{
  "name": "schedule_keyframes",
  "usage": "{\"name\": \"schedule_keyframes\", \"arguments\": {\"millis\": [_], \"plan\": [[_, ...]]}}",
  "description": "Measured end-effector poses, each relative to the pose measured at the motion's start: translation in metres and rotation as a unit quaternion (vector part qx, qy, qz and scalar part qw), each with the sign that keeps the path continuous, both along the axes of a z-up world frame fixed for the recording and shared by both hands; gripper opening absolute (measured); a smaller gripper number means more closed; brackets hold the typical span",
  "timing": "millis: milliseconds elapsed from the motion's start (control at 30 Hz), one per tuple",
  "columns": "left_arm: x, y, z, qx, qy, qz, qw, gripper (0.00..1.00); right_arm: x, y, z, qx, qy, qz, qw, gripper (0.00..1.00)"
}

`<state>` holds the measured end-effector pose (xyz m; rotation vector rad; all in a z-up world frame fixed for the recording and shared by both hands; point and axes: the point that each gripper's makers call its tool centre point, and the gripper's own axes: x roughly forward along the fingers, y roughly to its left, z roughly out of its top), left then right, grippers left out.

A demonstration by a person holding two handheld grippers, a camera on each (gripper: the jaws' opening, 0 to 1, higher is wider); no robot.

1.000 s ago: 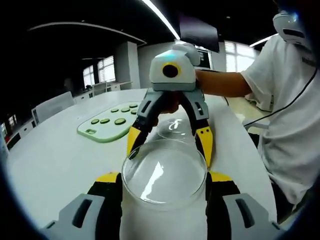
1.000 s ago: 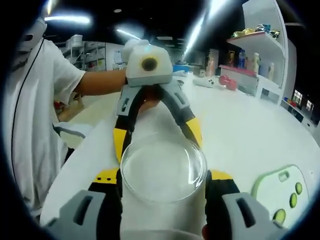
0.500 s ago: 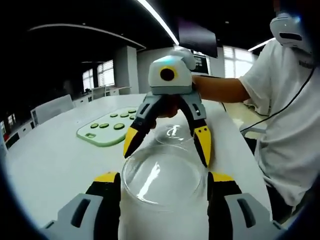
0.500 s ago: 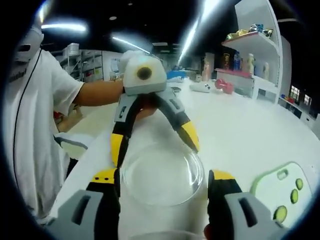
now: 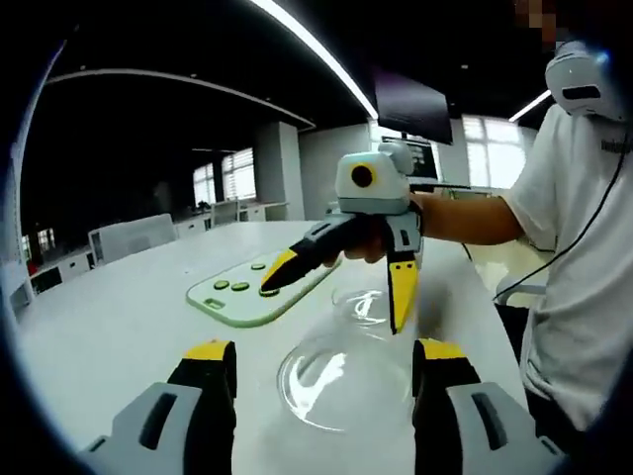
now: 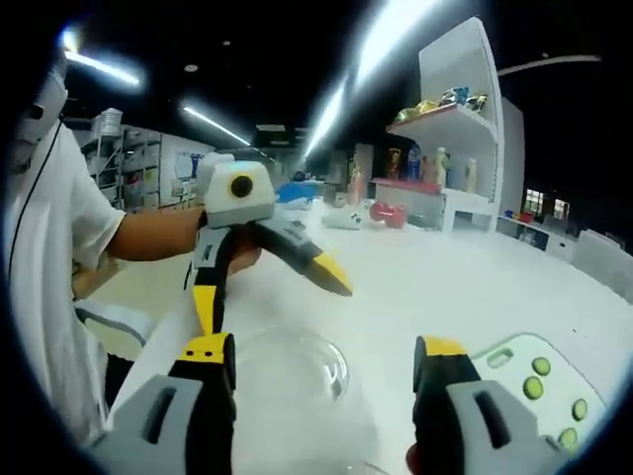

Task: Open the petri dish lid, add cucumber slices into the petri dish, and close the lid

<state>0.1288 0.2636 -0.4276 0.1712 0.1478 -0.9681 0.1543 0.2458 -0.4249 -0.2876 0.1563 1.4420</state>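
Petri dish lid (image 5: pixel 331 386) on table (image 5: pixel 119 336), cutting board (image 5: pixel 259 289) behind-left.

Both views are fisheye, straight lines bowing hard toward the edges. Ceiling dark; long strip lights (image 5: pixel 316 54) run to 12 o'clock and blow out, worse in the right gripper view (image 6: pixel 381 49). Windows (image 5: pixel 490 134) at 2 o'clock glare white. The white counter (image 5: pixel 119 336) is evenly bright, shadows faint. Glare streaks on the clear dish (image 5: pixel 341 376). Background soft, mild blur overall.
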Motion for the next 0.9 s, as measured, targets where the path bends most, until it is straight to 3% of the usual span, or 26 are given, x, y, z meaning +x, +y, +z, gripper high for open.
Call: {"name": "schedule_keyframes", "arguments": {"millis": [100, 267, 500, 600, 900], "plan": [[0.004, 0.002, 0.008, -0.009, -0.010, 0.018, 0.9998, 0.73, 0.002, -0.004, 0.007, 0.005, -0.010, -0.012, 0.9999, 0.73], [0.016, 0.014, 0.022, -0.005, -0.039, 0.081, 0.9960, 0.73, 0.016, -0.022, 0.030, 0.036, -0.038, -0.067, 0.9964, 0.73], [0.018, 0.023, 0.039, -0.026, -0.058, 0.117, 0.9912, 0.73, 0.024, -0.051, 0.052, 0.065, -0.051, -0.111, 0.9904, 0.74], [0.018, 0.028, 0.043, -0.016, -0.069, 0.138, 0.9880, 0.73, 0.023, -0.063, 0.061, 0.077, -0.054, -0.126, 0.9875, 0.74], [0.012, 0.044, 0.060, -0.044, -0.075, 0.177, 0.9805, 0.75, 0.019, -0.102, 0.080, 0.102, -0.068, -0.160, 0.9794, 0.75]]}}
